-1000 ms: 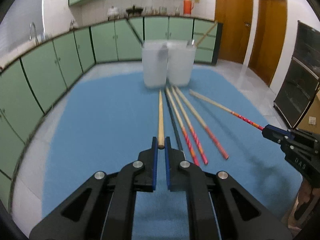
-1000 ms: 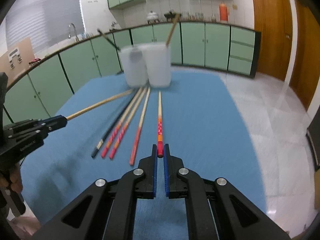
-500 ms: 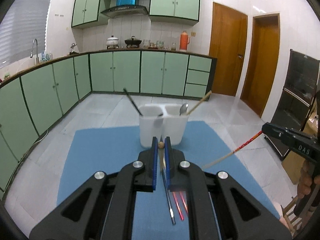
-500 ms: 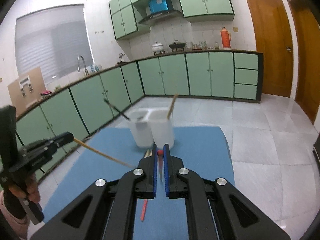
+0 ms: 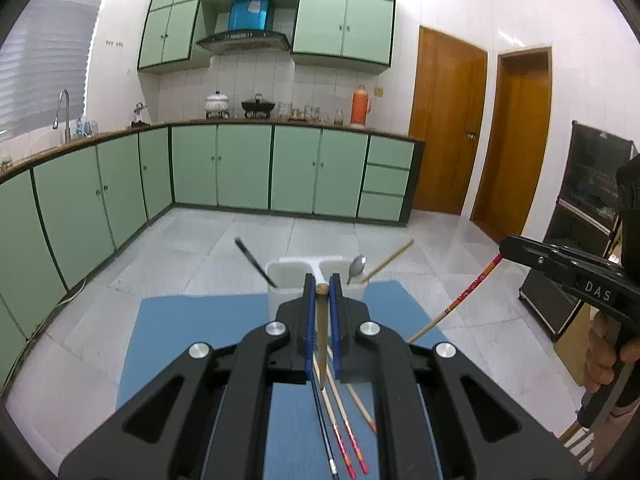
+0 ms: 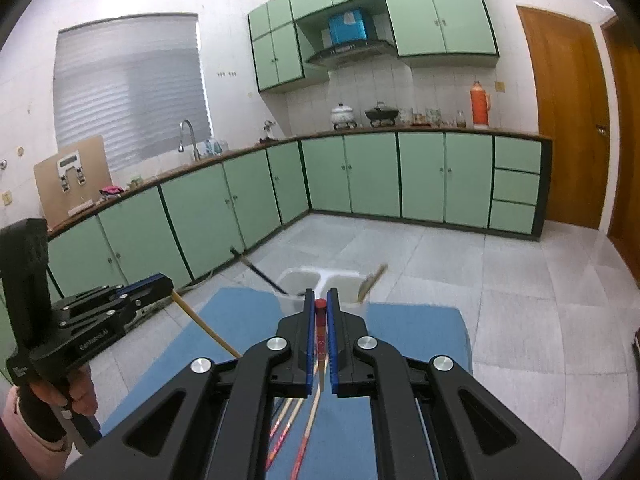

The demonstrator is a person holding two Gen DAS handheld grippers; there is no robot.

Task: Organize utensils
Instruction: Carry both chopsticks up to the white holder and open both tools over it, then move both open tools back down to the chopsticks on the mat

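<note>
My left gripper [image 5: 321, 286] is shut on a plain wooden chopstick [image 5: 321, 332] that hangs down from the jaws. It also shows in the right wrist view [image 6: 206, 326], held by the left gripper [image 6: 170, 286]. My right gripper [image 6: 319, 300] is shut on a red-patterned chopstick [image 6: 320, 340]; it shows in the left wrist view [image 5: 460, 300]. Both are raised above the blue mat [image 5: 192, 340]. A white two-compartment holder [image 5: 280, 280] stands at the mat's far edge, with a black chopstick [image 5: 254, 262], a spoon [image 5: 357, 266] and a wooden chopstick [image 5: 388, 258]. Several chopsticks [image 5: 344, 432] lie on the mat.
The mat lies on a table above a grey tiled floor [image 5: 224, 240]. Green kitchen cabinets [image 5: 240, 172] run along the back and left. Brown doors [image 5: 444, 120] are at the right, and a dark cabinet [image 5: 584, 200] stands at the far right.
Both grippers have lifted their chopsticks off the mat and tilted up, so the chopsticks now hang below the jaws and the views show the room. The holder looks lower and farther.
</note>
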